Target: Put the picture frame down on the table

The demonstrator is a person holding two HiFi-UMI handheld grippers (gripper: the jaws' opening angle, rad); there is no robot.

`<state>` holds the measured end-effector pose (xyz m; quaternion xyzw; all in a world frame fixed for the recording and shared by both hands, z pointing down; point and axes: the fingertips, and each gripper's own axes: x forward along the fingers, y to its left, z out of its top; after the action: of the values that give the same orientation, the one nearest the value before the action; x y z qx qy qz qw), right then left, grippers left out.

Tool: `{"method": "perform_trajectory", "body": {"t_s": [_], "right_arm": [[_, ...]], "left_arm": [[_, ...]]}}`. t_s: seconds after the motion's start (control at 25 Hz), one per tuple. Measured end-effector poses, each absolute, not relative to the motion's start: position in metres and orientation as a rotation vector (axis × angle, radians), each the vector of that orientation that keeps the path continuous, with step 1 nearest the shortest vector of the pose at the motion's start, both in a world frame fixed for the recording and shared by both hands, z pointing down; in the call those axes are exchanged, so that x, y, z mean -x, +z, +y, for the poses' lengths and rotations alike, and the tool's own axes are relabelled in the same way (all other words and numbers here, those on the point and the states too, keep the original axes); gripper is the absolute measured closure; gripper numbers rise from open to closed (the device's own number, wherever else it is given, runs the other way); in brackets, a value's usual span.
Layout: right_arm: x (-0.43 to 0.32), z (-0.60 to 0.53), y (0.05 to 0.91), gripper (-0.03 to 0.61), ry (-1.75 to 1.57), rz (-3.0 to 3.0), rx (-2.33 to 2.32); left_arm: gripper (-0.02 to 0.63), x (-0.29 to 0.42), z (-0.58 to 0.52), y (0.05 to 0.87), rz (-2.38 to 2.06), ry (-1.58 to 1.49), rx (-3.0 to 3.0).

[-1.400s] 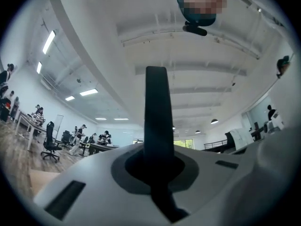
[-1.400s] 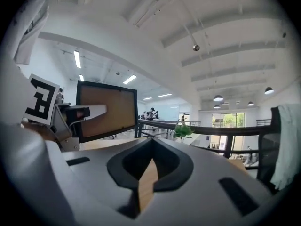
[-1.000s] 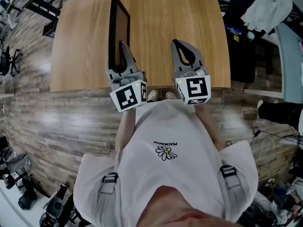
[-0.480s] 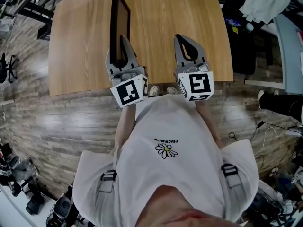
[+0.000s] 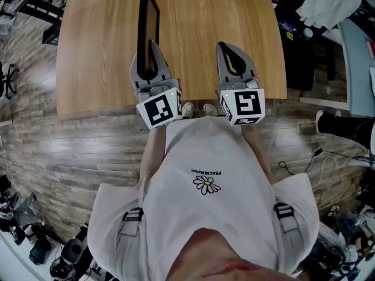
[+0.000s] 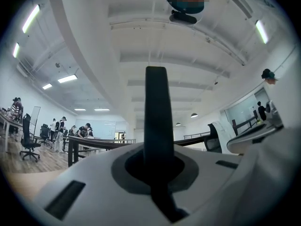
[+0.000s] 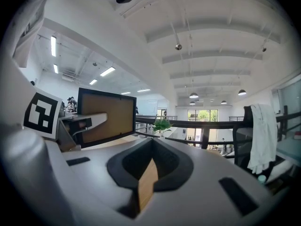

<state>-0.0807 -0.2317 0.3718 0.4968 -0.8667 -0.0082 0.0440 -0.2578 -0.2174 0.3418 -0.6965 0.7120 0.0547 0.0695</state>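
The picture frame (image 5: 147, 25), black-edged with a brown board face, stands upright on its edge over the wooden table (image 5: 199, 28). My left gripper (image 5: 148, 47) is shut on its near end. In the left gripper view the frame's dark edge (image 6: 156, 112) rises straight up from between the jaws. My right gripper (image 5: 226, 48) hovers to the right of the frame, shut and empty, with only a thin slit between its jaws. From the right gripper view (image 7: 149, 171) the frame's brown face (image 7: 106, 117) shows at the left, held by the left gripper (image 7: 70, 124).
The table's front edge (image 5: 170, 102) runs just under both grippers' cubes. A white cloth (image 5: 331, 7) hangs over dark furniture at the right. A person's dark shoe (image 5: 343, 134) is on the floor at the right. A small plant (image 7: 162, 125) stands at the table's far end.
Both grippers have edged slightly forward over the table's front edge. The frame stays upright in the left gripper.
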Motion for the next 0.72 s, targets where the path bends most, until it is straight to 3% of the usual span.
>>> {"method": "perform_trajectory", "body": {"t_s": [0.12,0.28,0.56,0.72], "right_arm": [[0.076,-0.229,0.373,0.569,-0.034,-2.630,-1.525],[0.069,-0.227,0.378,0.569,-0.021,-2.611,-1.535],[0.074,-0.226,0.384,0.569,-0.014,-2.604,-1.509],[0.079,-0.228,0.388,0.569,-0.011,-2.602,-1.486]], "left_arm": [[0.589,0.257,-0.226,0.339,2.084,0.043,2.062],[0.589,0.251,-0.250,0.339,1.904,-0.336,1.952],[0.589,0.252,-0.288,0.406,1.596,-0.972,1.817],[0.588,0.248,-0.300,0.456,1.407,-1.178,1.784]]}}
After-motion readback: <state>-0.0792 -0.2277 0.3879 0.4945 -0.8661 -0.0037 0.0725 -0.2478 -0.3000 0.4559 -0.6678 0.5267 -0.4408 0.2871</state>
